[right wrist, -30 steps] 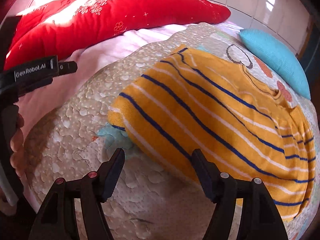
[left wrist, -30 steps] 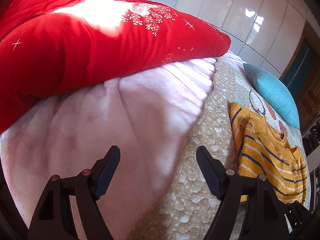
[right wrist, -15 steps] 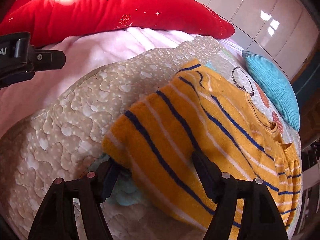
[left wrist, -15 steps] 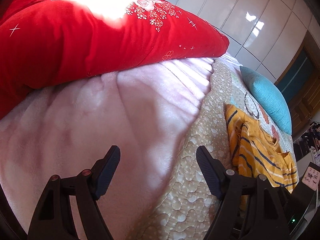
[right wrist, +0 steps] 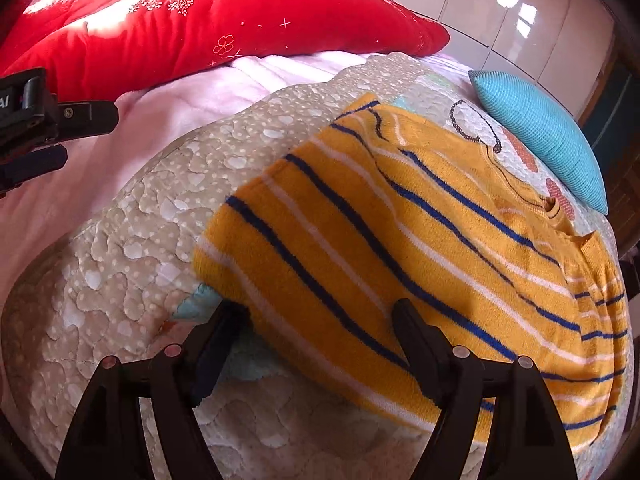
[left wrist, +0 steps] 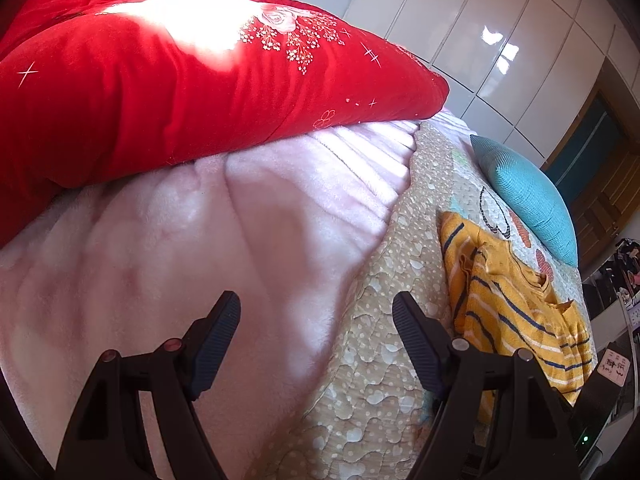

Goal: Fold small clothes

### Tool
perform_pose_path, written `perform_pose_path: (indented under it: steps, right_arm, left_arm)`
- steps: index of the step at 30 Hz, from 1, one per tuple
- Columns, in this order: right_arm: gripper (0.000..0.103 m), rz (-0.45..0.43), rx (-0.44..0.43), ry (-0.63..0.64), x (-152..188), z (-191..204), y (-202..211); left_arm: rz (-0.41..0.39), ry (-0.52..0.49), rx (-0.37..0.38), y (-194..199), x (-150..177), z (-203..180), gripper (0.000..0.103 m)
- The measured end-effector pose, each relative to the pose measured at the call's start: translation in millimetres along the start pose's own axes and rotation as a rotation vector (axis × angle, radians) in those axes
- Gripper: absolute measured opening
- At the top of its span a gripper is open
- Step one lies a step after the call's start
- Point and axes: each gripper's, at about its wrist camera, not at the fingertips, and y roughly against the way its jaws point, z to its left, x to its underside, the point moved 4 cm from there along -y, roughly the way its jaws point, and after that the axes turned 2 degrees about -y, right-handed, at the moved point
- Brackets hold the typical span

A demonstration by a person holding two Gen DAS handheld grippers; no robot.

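Observation:
A small yellow sweater [right wrist: 420, 236] with navy and white stripes lies on the beige quilted bedspread [right wrist: 132, 232], its sleeves folded in. My right gripper [right wrist: 316, 312] is open, its jaws astride the sweater's near hem edge, the left jaw partly under the fabric. The sweater also shows in the left wrist view [left wrist: 508, 304], at the right. My left gripper [left wrist: 316, 316] is open and empty, over the pink blanket [left wrist: 180, 240], well left of the sweater. The left gripper's body shows at the left edge of the right wrist view [right wrist: 48, 120].
A red quilt [left wrist: 160, 80] is piled at the back of the bed. A teal cushion [right wrist: 540, 136] lies beyond the sweater's collar. White wardrobe doors [left wrist: 500, 32] stand behind. The bed's right edge [left wrist: 592, 320] is close to the sweater.
My right gripper has moved onto the sweater's near hem, which has lifted and bunched between the jaws. My left gripper has shifted a little over the pink blanket, still open.

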Motion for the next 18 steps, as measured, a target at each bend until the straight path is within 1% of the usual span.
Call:
perform_pose_path:
  steps: [4, 6, 8, 11, 15, 18]
  right_arm:
    - [0.082, 0.021, -0.046, 0.0, 18.3, 0.7, 11.3]
    - [0.082, 0.038, -0.081, 0.015, 26.9, 1.4, 19.0]
    - [0.082, 0.049, -0.11, 0.024, 34.3, -1.2, 29.5]
    - [0.082, 0.056, -0.14, -0.004, 46.8, -14.7, 44.7]
    - [0.082, 0.021, -0.071, -0.068, 60.8, -53.4, 58.4]
    - [0.082, 0.004, -0.049, -0.187, 66.8, -98.1, 63.7]
  left_arm:
    - [0.003, 0.001, 0.004, -0.5, 0.1, -0.6, 0.077]
    - [0.011, 0.001, 0.019, -1.0, 0.8, -2.8, 0.077]
    - [0.028, 0.0, 0.055, -2.2, 3.3, -7.9, 0.077]
    - [0.066, -0.009, 0.143, -5.7, 9.7, -22.0, 0.077]
    - [0.116, -0.031, 0.267, -10.0, 21.0, -48.6, 0.077]
    - [0.118, -0.096, 0.297, -9.2, 32.1, -73.2, 0.077]
